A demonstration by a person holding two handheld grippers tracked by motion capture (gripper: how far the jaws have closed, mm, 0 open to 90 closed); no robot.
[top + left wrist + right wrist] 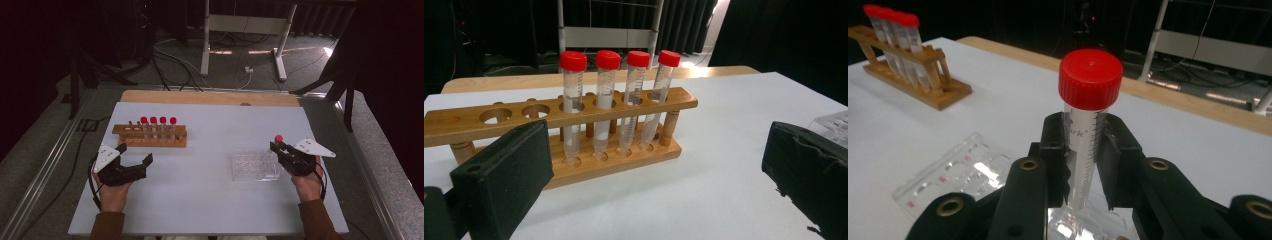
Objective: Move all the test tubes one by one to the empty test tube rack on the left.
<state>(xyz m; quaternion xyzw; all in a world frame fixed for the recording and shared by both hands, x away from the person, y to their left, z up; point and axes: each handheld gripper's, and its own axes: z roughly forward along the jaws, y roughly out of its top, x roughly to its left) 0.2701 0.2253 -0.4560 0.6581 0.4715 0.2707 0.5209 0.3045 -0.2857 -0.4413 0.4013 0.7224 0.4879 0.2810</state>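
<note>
Red-capped tube (1087, 135), clear plastic, graduated: held upright between the closed jaws of the right tool (1087, 165), pads clamped on the barrel just below the cap, tip hanging above the clear well plate (255, 165) at about 4 o'clock on the table (200, 200); in the high view the same tube (278, 139) shows as a red dot over the right tool (282, 150). Wooden rack (150, 135), at about 10 o'clock on the table: four more red-capped tubes (616, 100) standing in its right-hand holes, the left-hand holes empty. Left tool (134, 154): jaws spread wide, gripping nothing, resting low at about 8 o'clock, just short of the rack and facing it. White table surface otherwise bare; wooden edge along 12 o'clock. Risks, as judged: the grip sits high on a smooth barrel, so a slight loosening could let the tube slip down through the pads and strike the well plate; a tilt of the hand while carrying could swing the tip against the plate's rim and drag the light plate along; if the tube is bound for the rack, a misjudged approach could knock the standing tubes or shove the unheld rack, since the left tool is not steadying it
</note>
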